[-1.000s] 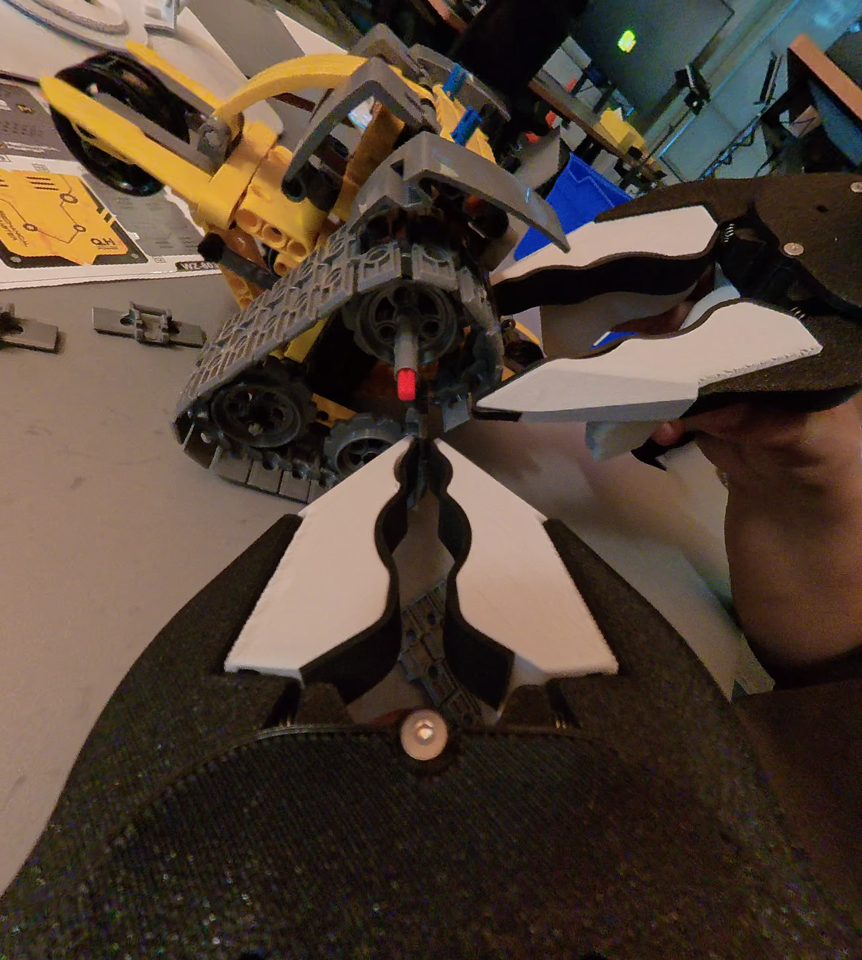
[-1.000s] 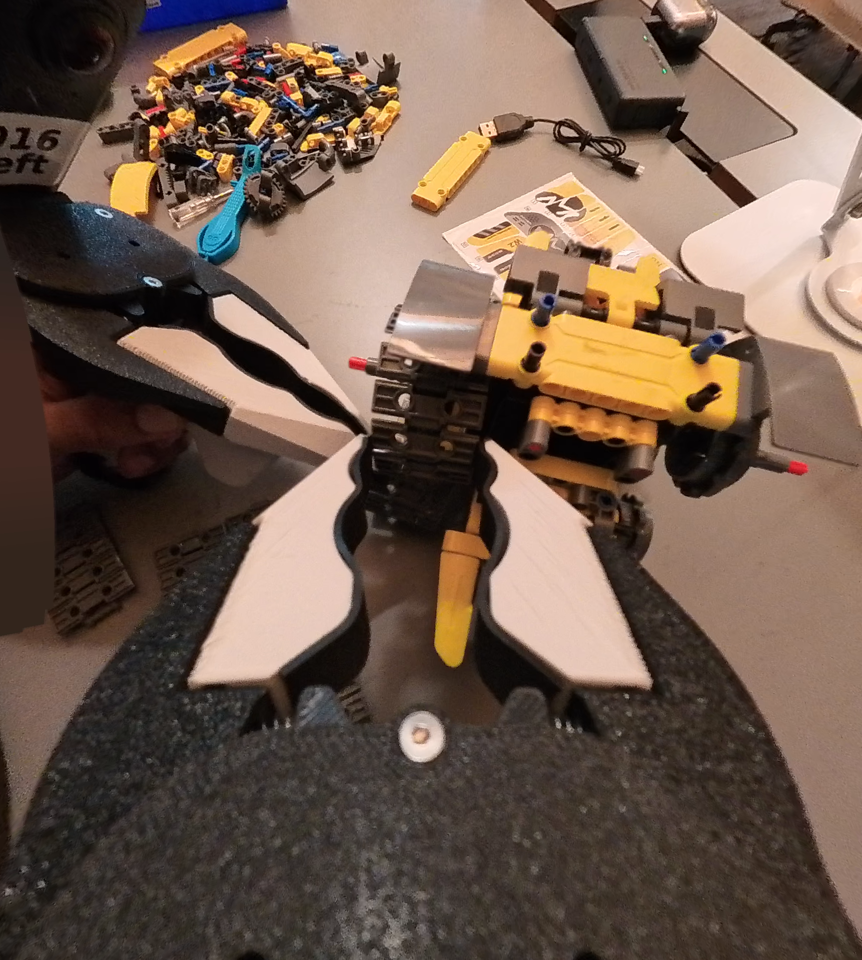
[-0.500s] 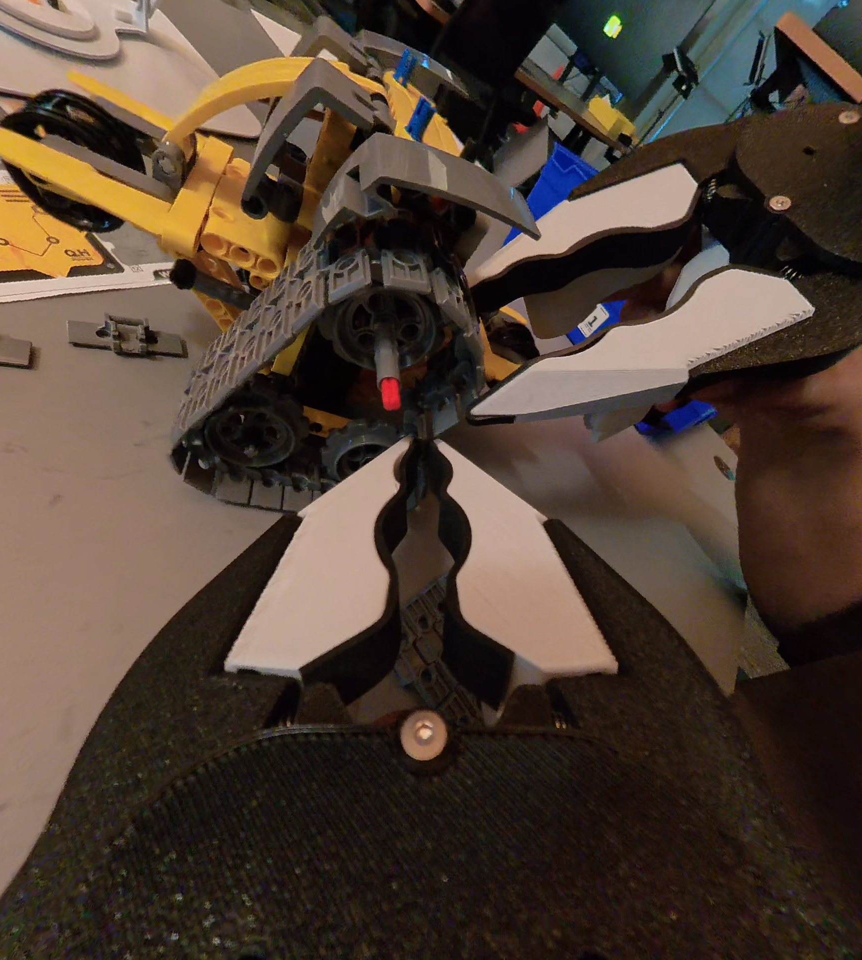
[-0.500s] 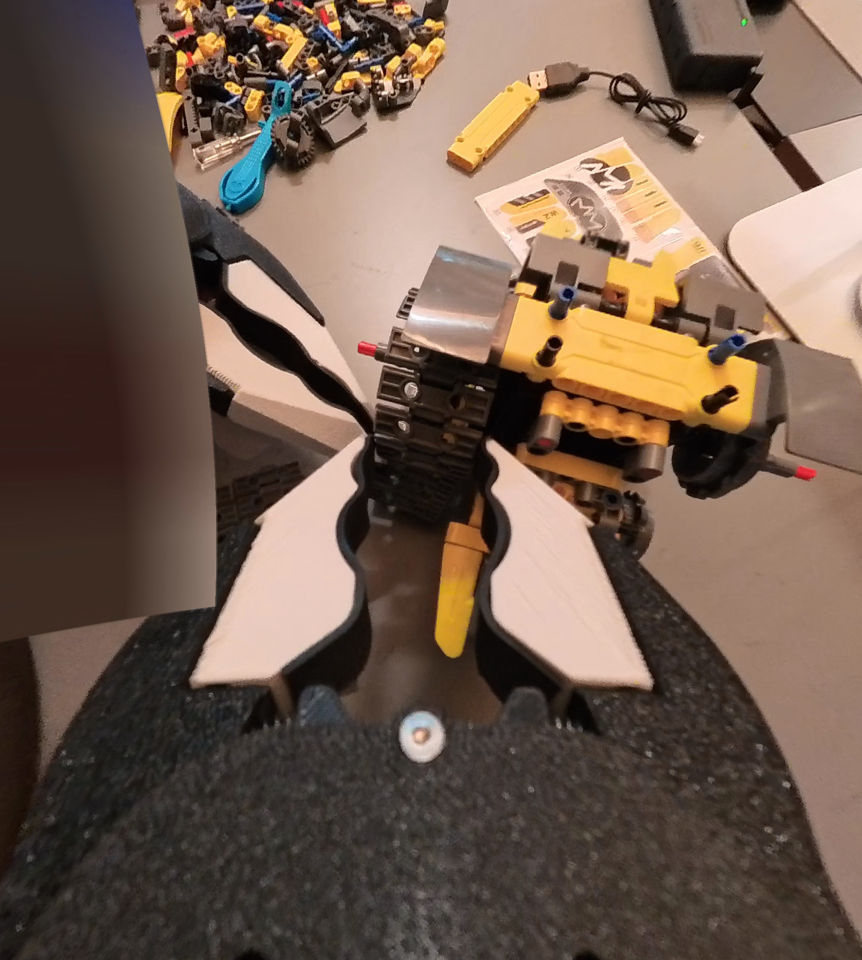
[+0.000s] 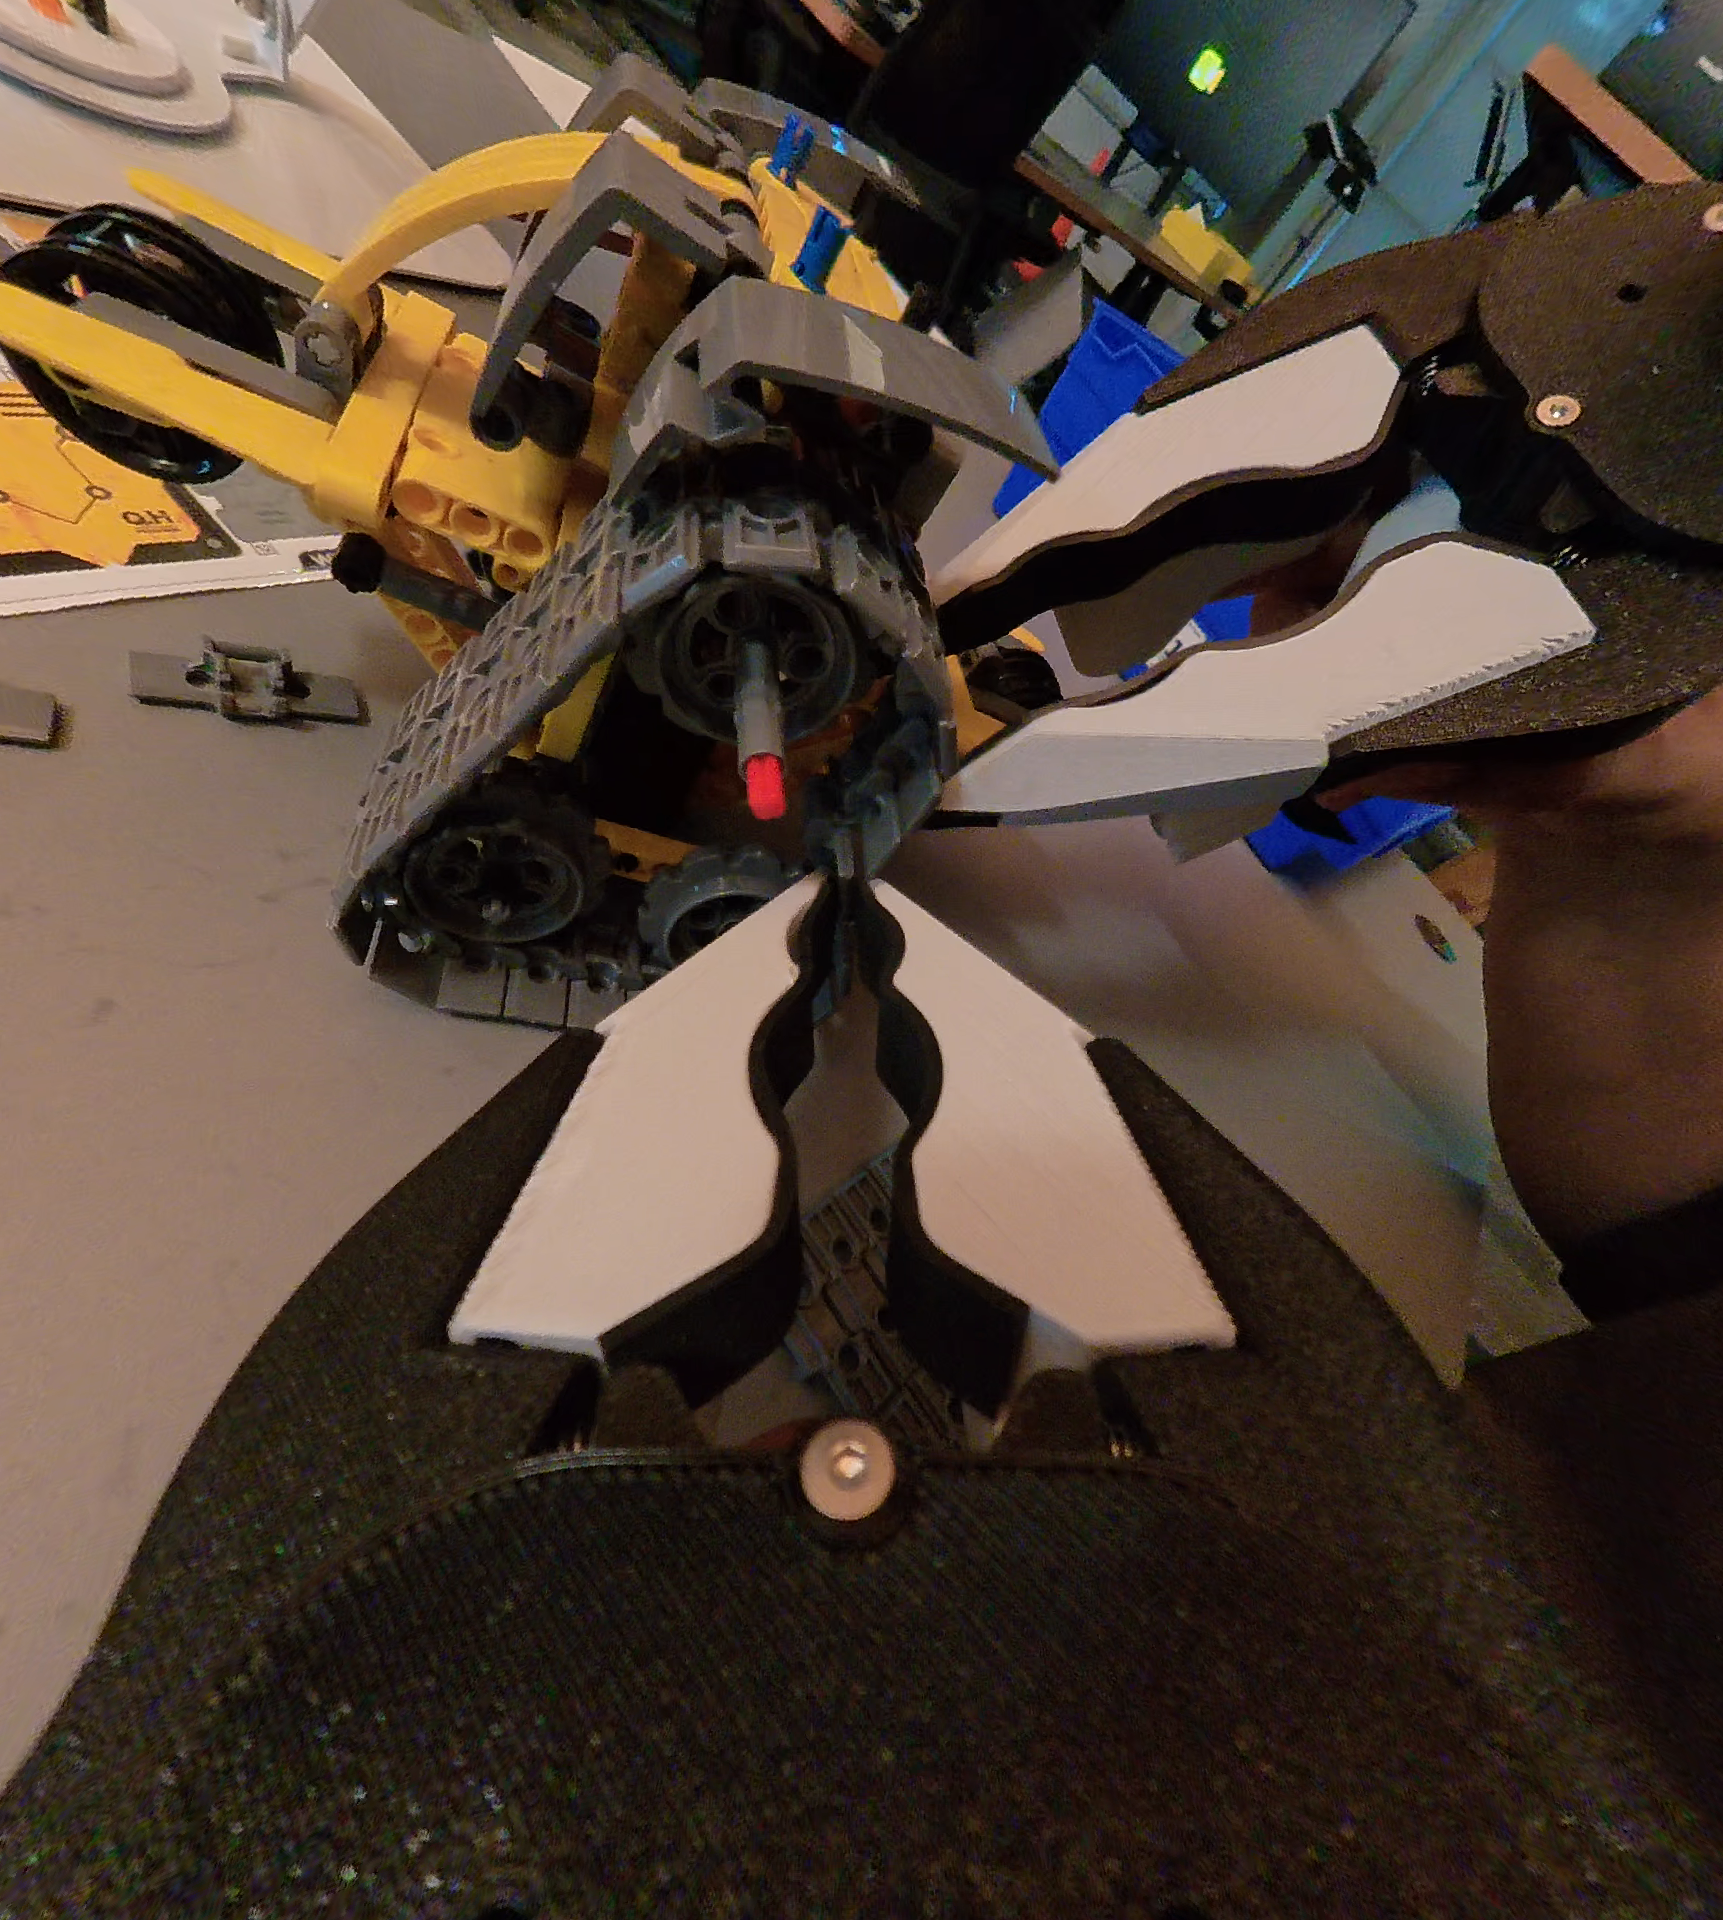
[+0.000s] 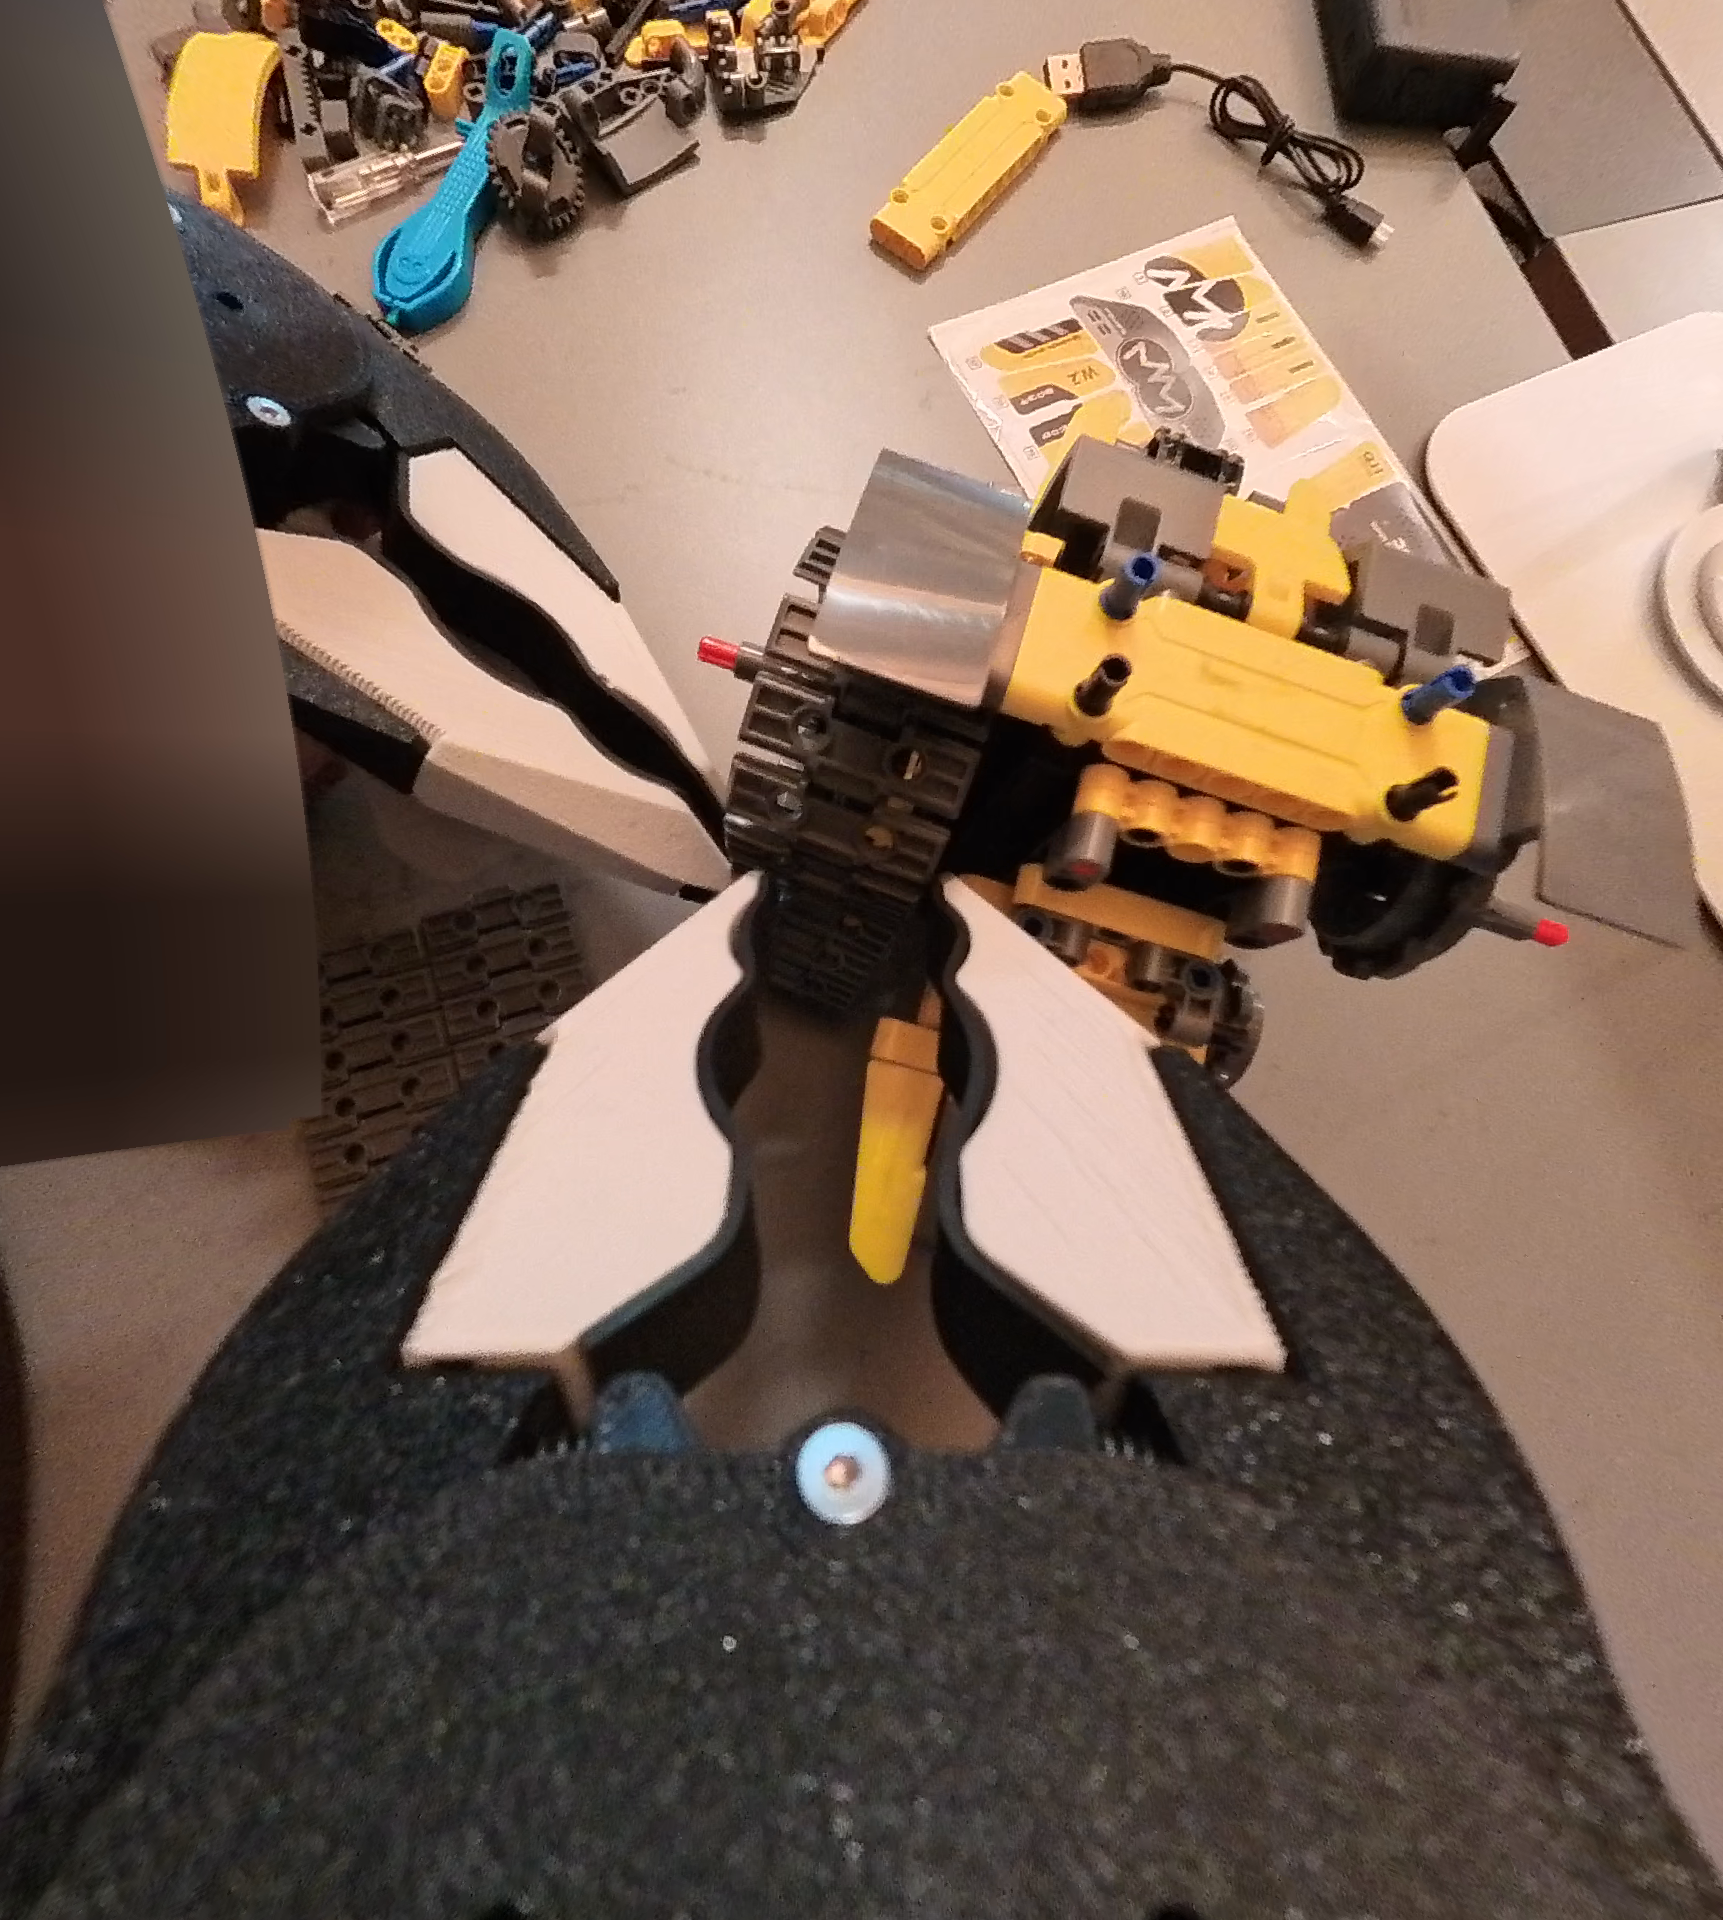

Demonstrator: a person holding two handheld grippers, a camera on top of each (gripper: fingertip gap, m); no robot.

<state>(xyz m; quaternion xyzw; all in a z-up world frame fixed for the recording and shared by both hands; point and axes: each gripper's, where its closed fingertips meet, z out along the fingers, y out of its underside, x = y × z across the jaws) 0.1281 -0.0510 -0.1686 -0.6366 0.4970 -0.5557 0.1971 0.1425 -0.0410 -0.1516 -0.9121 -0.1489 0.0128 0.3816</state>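
Grey tabletop (image 6: 732,343) carries a yellow tracked brick vehicle (image 6: 1200,717) beside loose parts (image 6: 545,94). Left hand-held gripper (image 5: 841,914) pinches the dangling grey track end (image 5: 846,831); right hand-held gripper (image 6: 852,914) clamps the track loop (image 6: 857,821) across its width

Both cameras sit just behind their own fingers, close in. The left wrist view looks low across the table (image 5: 109,1039) at the tracked model's (image 5: 628,582) end; the right looks steeply down on that model (image 6: 1200,717).
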